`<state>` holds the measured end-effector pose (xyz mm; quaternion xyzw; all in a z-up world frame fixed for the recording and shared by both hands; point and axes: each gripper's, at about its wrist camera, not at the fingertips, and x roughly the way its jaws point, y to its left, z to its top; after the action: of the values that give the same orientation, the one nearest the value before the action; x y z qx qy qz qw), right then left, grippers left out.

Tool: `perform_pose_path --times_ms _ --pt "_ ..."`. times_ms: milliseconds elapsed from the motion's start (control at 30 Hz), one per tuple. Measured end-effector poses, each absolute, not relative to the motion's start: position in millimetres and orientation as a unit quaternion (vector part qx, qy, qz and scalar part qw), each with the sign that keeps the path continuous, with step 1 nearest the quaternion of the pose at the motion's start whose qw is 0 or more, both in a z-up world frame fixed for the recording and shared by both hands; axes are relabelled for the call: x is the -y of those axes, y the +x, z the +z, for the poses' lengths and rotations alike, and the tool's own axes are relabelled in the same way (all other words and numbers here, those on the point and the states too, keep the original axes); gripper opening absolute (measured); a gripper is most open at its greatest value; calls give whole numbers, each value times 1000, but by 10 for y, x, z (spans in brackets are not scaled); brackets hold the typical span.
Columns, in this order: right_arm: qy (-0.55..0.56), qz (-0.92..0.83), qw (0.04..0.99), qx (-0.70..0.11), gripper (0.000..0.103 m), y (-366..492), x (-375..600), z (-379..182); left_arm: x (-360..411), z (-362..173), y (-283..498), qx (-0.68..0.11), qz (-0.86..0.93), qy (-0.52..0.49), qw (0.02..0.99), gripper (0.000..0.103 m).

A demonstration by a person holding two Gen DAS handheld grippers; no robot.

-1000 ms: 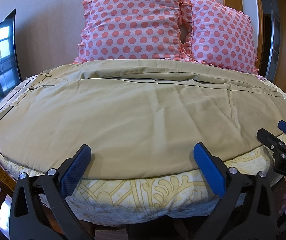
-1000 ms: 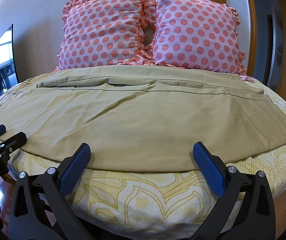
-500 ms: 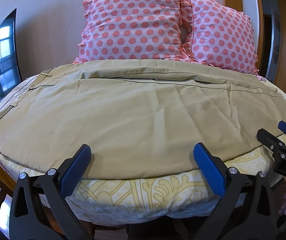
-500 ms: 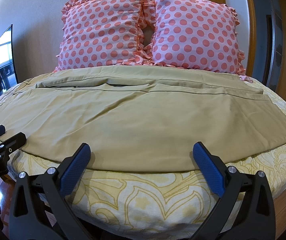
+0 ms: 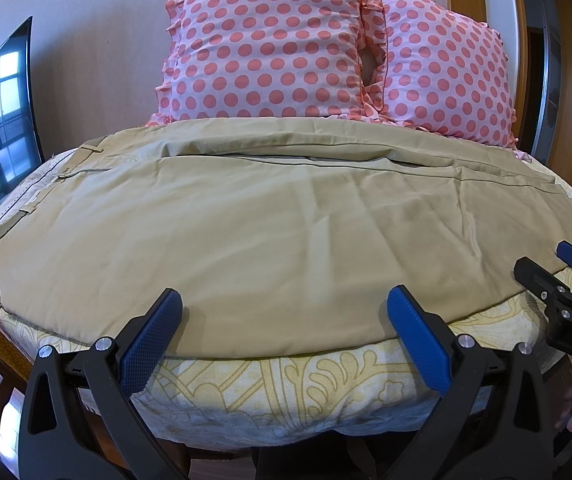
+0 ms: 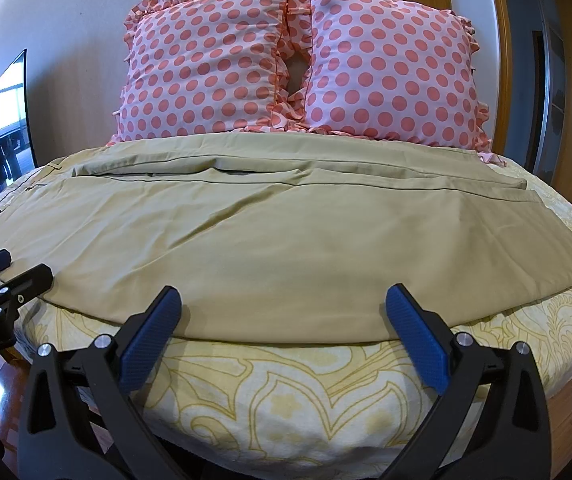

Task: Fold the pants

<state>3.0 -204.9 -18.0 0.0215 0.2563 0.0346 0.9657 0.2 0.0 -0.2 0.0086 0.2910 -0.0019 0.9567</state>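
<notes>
Tan pants [image 5: 269, 232] lie spread flat across the bed, waistband with belt loops at the left, leg cuffs at the right [image 6: 558, 264], one leg lying over the other. They also show in the right wrist view [image 6: 294, 248]. My left gripper [image 5: 283, 308] is open and empty, held just short of the pants' near edge. My right gripper [image 6: 283, 308] is open and empty at the near edge further right. It shows at the right edge of the left wrist view [image 5: 546, 268]; the left gripper shows at the left edge of the right wrist view [image 6: 9, 268].
The bed has a yellow patterned sheet [image 6: 286, 392]. Two pink polka-dot pillows [image 5: 269, 48] [image 6: 390, 72] lean against the wall behind the pants. A dark TV screen [image 5: 1, 120] stands at the left. Wooden door frames [image 6: 566, 92] stand at the right.
</notes>
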Motion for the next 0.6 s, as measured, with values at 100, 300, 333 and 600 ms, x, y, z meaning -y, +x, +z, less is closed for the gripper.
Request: perform_pose_path --times_ms 100,300,333,600 --pt "21 35 966 -256 101 29 2051 -180 1 -2 2 -291 -2 9 957 102" --pt "20 36 966 -256 101 24 2058 -182 1 -3 2 -291 -2 9 957 102" --pt "20 36 966 -256 101 25 2058 -186 1 -3 2 -291 -2 9 957 102" --pt "13 64 963 -263 101 65 2104 -143 -12 -2 16 -298 -7 8 955 102"
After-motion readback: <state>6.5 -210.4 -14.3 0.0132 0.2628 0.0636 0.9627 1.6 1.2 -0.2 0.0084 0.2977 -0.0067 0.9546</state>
